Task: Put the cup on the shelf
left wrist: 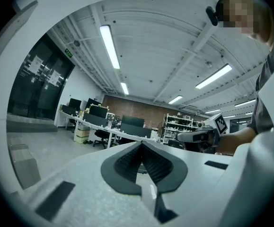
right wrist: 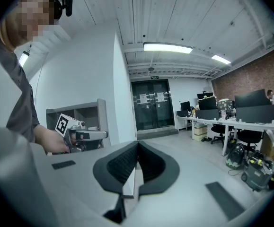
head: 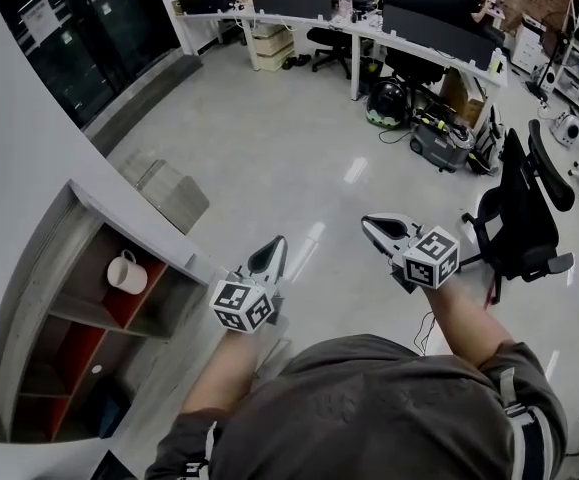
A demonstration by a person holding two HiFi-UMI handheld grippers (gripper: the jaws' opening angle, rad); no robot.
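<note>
Left hand-held gripper (head: pixel 277 246) closed empty, right hand-held gripper (head: pixel 367 222) likewise, cup (head: pixel 126 272) on shelf (head: pixel 37 260), apart at left

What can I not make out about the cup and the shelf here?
- Head view: inside of the cup, too small to see.
- Head view: lower compartments of the shelf, too dark.
- Left gripper view: cup and shelf, both outside the frame.

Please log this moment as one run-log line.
cup: inside shelf | left gripper: shut, empty | right gripper: shut, empty
</note>
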